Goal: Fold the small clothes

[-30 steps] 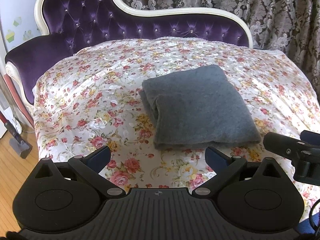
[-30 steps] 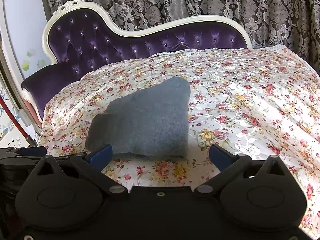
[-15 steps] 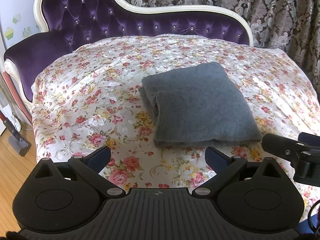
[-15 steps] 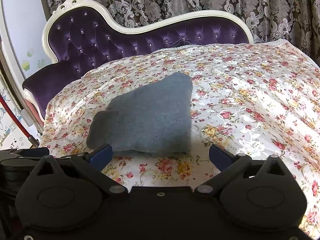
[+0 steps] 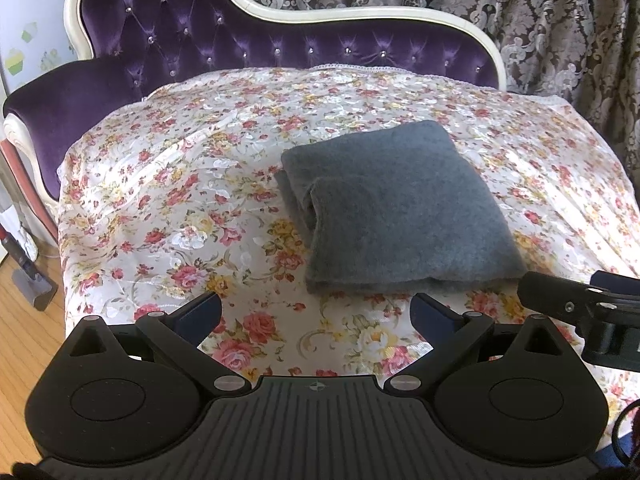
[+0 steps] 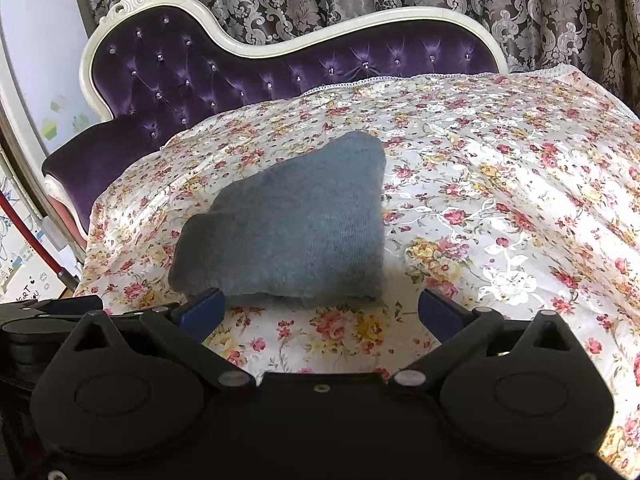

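On floral cover (image 5: 168, 216), grey knit garment (image 5: 400, 208) — folded, apparently fleecy; left gripper (image 5: 316, 312), right gripper (image 6: 320, 312) both spread, empty.

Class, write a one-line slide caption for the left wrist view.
Open left tongs hover before a folded grey cloth on a flowered sheet.

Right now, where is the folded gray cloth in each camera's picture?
Left wrist view: the folded gray cloth lies right of the middle, on the flowery cover.
Right wrist view: the folded gray cloth lies a bit left of the middle, just past the open jaws.
Shared landmark: the purple tufted sofa back sits behind the cloth in both views.
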`<state>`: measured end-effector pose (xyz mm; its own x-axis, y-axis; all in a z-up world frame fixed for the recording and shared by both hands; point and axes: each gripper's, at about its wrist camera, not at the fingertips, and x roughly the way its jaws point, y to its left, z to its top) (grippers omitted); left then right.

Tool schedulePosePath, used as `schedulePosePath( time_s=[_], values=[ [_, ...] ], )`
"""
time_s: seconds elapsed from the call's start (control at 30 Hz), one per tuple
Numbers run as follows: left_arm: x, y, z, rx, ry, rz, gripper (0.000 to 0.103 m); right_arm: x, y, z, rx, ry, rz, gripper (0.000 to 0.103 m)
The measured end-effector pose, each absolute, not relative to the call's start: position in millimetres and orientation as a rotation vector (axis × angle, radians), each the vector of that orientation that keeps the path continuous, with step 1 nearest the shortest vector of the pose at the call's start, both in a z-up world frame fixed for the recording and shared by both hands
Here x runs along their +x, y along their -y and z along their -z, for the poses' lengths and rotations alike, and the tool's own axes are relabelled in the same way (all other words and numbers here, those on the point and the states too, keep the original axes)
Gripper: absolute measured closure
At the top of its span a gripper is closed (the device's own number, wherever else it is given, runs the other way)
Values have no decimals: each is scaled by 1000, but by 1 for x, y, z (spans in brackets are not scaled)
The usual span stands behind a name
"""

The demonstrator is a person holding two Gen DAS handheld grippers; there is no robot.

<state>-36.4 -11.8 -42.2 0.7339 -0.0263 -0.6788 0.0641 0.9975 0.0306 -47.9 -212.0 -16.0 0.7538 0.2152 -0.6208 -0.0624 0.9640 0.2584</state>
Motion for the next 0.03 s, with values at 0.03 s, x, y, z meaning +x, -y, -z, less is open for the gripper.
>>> schedulePosePath(
  time_s=[0.03],
  values=[
    [-35, 12, 43, 55, -745, 54, 1, -47, 212, 17, 230, -705, -153, 1]
  ],
)
